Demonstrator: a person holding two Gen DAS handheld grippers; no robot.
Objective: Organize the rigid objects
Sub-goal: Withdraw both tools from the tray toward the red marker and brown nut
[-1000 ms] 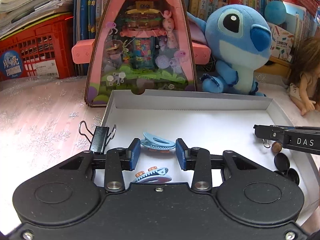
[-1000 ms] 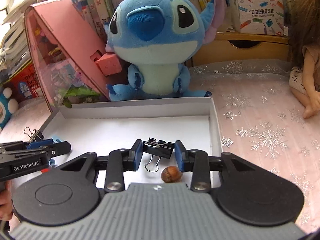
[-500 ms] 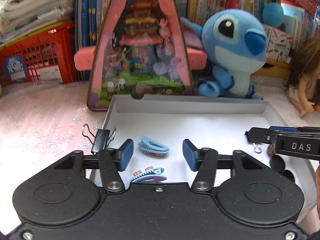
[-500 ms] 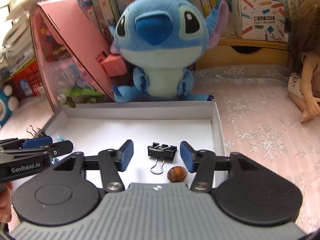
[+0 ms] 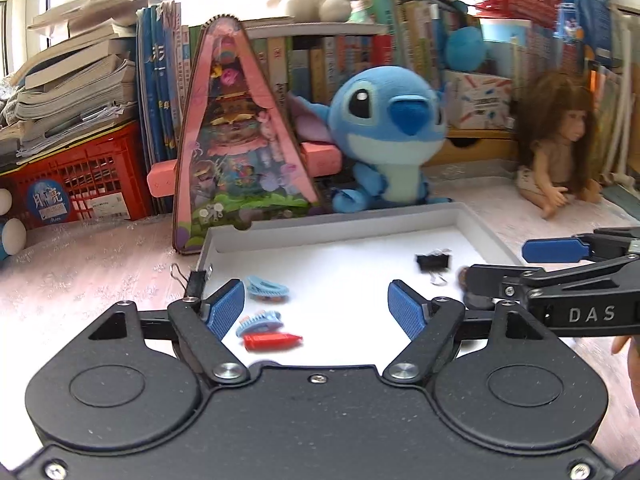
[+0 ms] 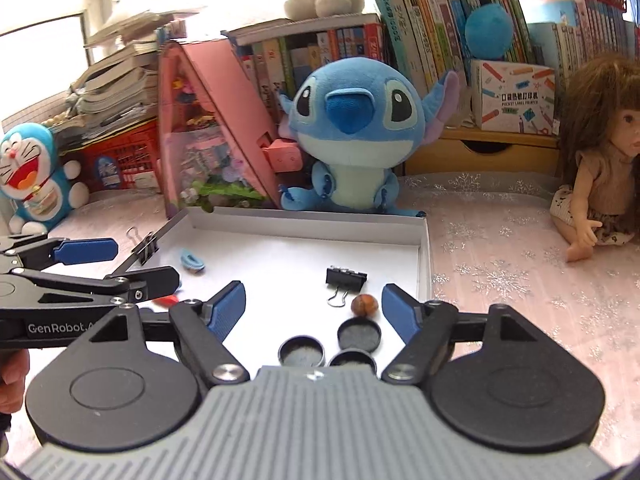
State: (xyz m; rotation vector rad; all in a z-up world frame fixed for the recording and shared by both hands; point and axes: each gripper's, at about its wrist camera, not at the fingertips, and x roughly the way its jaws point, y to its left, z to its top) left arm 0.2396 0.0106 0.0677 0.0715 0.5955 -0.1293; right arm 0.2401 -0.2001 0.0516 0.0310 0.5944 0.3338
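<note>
The black binder clip (image 6: pixel 345 278) lies in the white tray (image 6: pixel 425 256), beside a brown nut (image 6: pixel 364 304). The blue hair clip (image 5: pixel 266 289) lies at the tray's other side. My right claw (image 6: pixel 313 308) and my left claw (image 5: pixel 316 311) are both opening, with nothing between their jaws. I think I just let go. Next I should pick up the other binder clip (image 6: pixel 145 246) at the tray's edge.

A blue plush toy (image 6: pixel 352 136) sits beside a pink triangular playhouse (image 5: pixel 236 148); a long-haired doll (image 6: pixel 600 160) sits apart on the table (image 6: pixel 500 248).
</note>
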